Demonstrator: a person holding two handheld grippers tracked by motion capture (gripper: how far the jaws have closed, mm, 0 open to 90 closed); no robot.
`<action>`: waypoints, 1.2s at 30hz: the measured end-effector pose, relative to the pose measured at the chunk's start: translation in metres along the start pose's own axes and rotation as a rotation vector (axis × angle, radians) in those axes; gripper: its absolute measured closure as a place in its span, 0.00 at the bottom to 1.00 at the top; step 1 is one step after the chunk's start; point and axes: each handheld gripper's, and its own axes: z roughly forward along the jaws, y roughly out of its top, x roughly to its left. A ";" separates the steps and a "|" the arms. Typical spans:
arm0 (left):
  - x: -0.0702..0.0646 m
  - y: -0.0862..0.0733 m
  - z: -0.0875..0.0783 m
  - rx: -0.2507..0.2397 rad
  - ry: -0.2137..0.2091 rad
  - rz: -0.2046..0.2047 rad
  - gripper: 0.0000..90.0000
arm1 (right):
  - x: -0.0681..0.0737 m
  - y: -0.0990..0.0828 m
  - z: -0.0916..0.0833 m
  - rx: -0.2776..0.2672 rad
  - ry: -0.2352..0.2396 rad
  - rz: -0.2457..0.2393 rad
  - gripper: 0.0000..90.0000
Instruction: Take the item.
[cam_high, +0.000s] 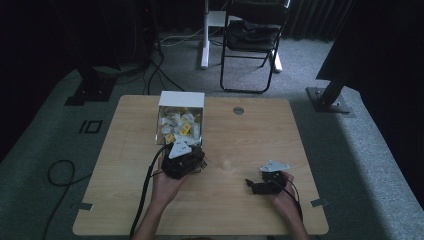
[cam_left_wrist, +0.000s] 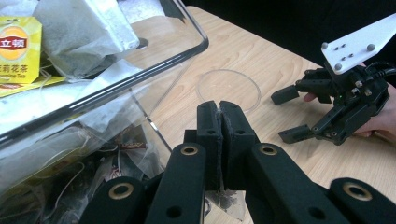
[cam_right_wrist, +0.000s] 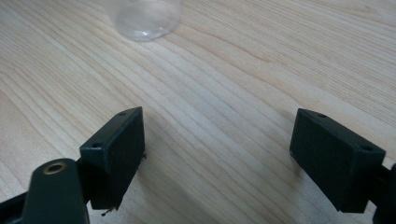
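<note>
i'm keeping the left gripper (cam_left_wrist: 219, 114) just beside the clear box (cam_left_wrist: 154, 56) of tea bags (cam_left_wrist: 70, 37), its two black jaws pressed flat together. a thin thread seems to be running down the seam between the pads, with a bit of a tea bag (cam_left_wrist: 224, 200) hanging below them, so i'm reading it as pinching the string, though i can't tell this for certain. in the high view this gripper (cam_high: 192, 152) is sitting at the near edge of the box (cam_high: 181, 100), which is standing toward the far side of the wooden table (cam_high: 250, 210), left of centre. yellow tags (cam_left_wrist: 18, 51) are showing among the white bags inside.

the clear cup (cam_left_wrist: 229, 91) is standing on the table between the two grippers, just past the left jaws and apart from the box. in the right gripper view it (cam_right_wrist: 144, 18) is lying ahead of the jaws, well clear of them.

i'm holding the right gripper (cam_right_wrist: 217, 158) low over bare wood with its jaws spread wide and nothing between them. in the left gripper view it (cam_left_wrist: 289, 114) is pointing toward the cup, the person's hand (cam_high: 282, 192) wrapping its body.
</note>
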 end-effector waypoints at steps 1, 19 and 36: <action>0.000 0.000 0.001 -0.001 0.000 -0.001 0.98 | 0.000 0.000 0.000 0.000 0.000 0.000 0.20; -0.007 0.009 0.008 -0.006 -0.014 0.015 0.98 | 0.000 0.000 0.000 0.000 0.000 0.000 0.20; -0.012 0.021 0.016 -0.010 -0.023 0.022 0.98 | 0.000 0.000 0.000 0.000 0.001 0.000 0.20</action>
